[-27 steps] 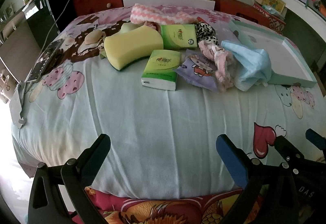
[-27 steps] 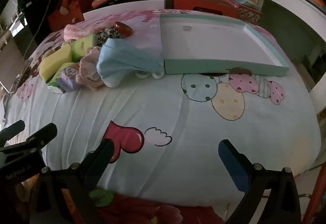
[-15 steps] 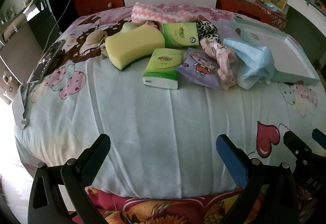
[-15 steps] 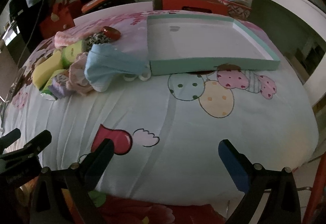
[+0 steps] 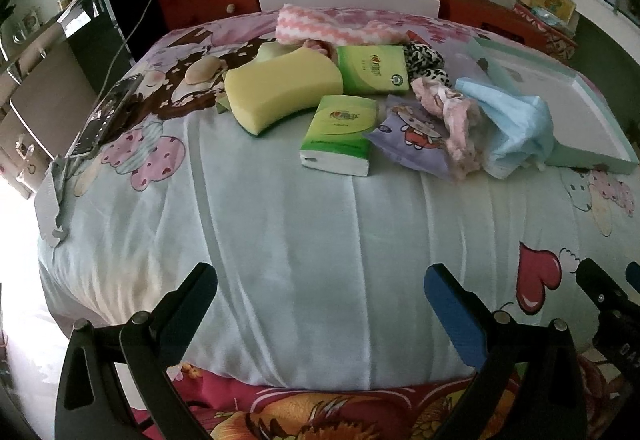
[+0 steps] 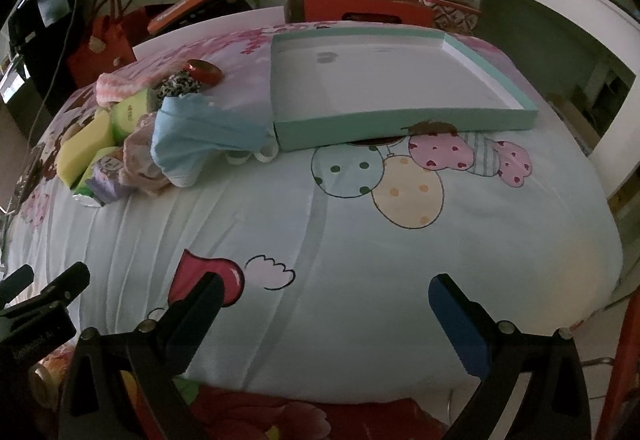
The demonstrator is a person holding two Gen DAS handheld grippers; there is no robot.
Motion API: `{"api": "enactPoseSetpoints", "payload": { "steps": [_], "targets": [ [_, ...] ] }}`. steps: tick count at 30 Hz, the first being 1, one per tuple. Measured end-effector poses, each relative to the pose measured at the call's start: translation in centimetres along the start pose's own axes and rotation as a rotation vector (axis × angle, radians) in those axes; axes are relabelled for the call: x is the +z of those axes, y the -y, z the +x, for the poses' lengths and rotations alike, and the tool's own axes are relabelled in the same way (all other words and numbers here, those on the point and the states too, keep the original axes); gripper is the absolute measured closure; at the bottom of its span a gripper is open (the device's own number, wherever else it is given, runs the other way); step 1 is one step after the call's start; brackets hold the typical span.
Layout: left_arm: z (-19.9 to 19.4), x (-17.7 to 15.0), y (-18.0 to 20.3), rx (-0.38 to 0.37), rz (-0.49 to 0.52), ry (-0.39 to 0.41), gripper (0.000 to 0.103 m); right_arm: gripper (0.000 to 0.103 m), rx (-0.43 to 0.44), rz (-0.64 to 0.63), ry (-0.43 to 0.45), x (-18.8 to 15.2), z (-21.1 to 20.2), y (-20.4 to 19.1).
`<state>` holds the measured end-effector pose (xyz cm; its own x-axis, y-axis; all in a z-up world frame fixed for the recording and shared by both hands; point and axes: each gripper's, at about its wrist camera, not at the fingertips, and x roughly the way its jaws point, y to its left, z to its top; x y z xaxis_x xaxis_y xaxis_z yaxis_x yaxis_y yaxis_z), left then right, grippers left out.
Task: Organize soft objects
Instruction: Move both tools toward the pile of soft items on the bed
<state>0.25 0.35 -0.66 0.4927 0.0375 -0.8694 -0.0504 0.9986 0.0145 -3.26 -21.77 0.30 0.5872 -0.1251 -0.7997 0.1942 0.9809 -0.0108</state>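
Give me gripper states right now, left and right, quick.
Left gripper: open, holding nothing, hovering over the near edge of the bed.
Right gripper: open, holding nothing, also over the bed.

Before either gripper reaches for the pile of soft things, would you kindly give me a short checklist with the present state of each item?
1. Left gripper open and holding nothing: ok.
2. Right gripper open and holding nothing: ok.
3. Teal tray has bare floor to receive items: ok, nothing lies in it.
4. Blue cloth free of the tray: not ok, it lies against the tray's near left corner.
5. Nearest tissue pack reachable without lifting others: ok, its near side is bare, though the purple pouch touches its right edge.
6. Yellow sponge free to lift: cannot tell, it appears to rest on something green beneath.
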Motion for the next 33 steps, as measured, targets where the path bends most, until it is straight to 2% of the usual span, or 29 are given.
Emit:
{"api": "enactPoseSetpoints", "payload": {
  "steps": [7, 11, 16, 19, 23, 29, 33],
  "targets": [
    [0.1, 0.0, 0.2, 0.020, 0.009, 0.017, 0.000, 0.000, -0.001, -0.002, -0.008, 0.1, 0.0, 0.3],
    [0.1, 0.0, 0.2, 0.019, 0.012, 0.058, 0.000, 0.000, 0.006, 0.000, -0.011, 0.1, 0.1, 0.4],
    [0.1, 0.2, -0.3, -0.004, -0.014, 0.069, 0.000, 0.000, 0.019, 0.006, -0.025, 0.0, 0.2, 0.5],
    [0.1, 0.5, -1.0, -0.054, -0.052, 0.045, 0.000, 0.000, 0.051, 0.014, -0.023, 0.3, -0.2, 0.6],
    [0.2, 1.9, -2.5, -0.099, -0.135, 0.028, 0.000, 0.000, 0.056, -0.022, 0.020, 1.7, -1.1, -0.1],
    [-0.5, 4.5, -2.5, -0.122, -0.116, 0.081, 0.000, 0.000, 0.121, -0.090, 0.065, 4.7, -1.6, -2.6],
    [-0.4, 6.2, -2.9, -0.129, -0.107, 0.115, 0.000, 0.000, 0.157, -0.127, 0.050, 6.0, -0.7, -4.1]
  ]
}}
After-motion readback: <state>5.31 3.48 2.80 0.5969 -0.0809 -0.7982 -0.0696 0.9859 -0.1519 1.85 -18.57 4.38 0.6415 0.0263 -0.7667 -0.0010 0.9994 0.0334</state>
